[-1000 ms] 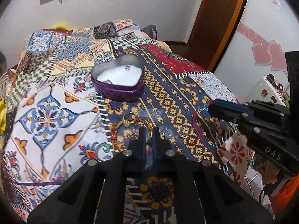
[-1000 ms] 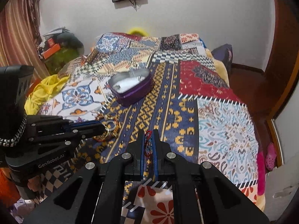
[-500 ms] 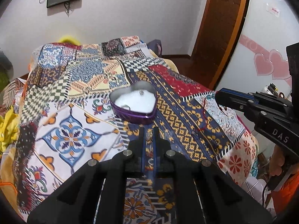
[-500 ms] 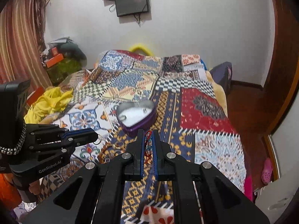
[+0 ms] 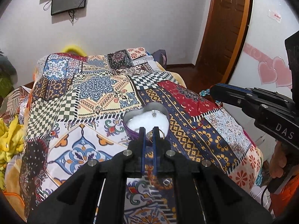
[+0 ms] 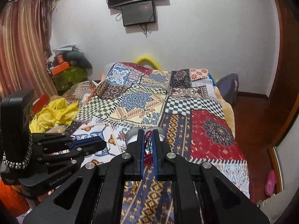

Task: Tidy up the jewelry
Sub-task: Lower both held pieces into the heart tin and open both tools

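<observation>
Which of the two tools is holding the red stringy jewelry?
The right tool pinches the red beaded string with blue crystals. The left tool grips gold rings instead, near the purple heart-shaped tin.

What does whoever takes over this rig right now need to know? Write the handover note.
Left hand-held gripper: shut on gold rings, held up in front of the heart-shaped tin.
Right hand-held gripper: shut on a red beaded bracelet with blue beads, held above the patchwork bedspread.
Done: both pieces picked up; one small piece lies in the tin.
Left: put the rings and the bracelet in the tin.
</observation>
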Demonstrator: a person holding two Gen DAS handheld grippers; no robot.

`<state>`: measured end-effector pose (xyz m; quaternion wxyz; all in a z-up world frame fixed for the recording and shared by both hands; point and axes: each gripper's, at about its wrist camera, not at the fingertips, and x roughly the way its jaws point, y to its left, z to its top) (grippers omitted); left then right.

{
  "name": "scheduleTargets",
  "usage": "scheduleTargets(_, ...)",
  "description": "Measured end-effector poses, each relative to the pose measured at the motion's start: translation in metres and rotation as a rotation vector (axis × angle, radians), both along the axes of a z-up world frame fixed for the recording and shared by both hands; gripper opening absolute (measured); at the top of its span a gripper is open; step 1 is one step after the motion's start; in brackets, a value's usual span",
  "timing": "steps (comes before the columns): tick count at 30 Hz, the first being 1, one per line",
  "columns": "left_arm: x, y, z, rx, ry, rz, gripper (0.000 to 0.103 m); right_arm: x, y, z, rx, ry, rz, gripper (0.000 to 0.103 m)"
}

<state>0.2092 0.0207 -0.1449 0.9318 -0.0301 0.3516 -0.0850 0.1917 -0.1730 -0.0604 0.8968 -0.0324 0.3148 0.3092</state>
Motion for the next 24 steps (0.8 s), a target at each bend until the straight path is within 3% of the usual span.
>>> scheduleTargets(15, 0.043, 0.021, -0.011, 0.000, -0.004, 0.026, 0.005, 0.033, 0.034, -0.001, 0.016, -0.006, 0.047, 0.007)
scheduleTargets(24, 0.068, 0.025, -0.030, -0.008, 0.053, 0.002, 0.005, 0.053, 0.049, -0.041, -0.046, 0.101, 0.084, 0.007)
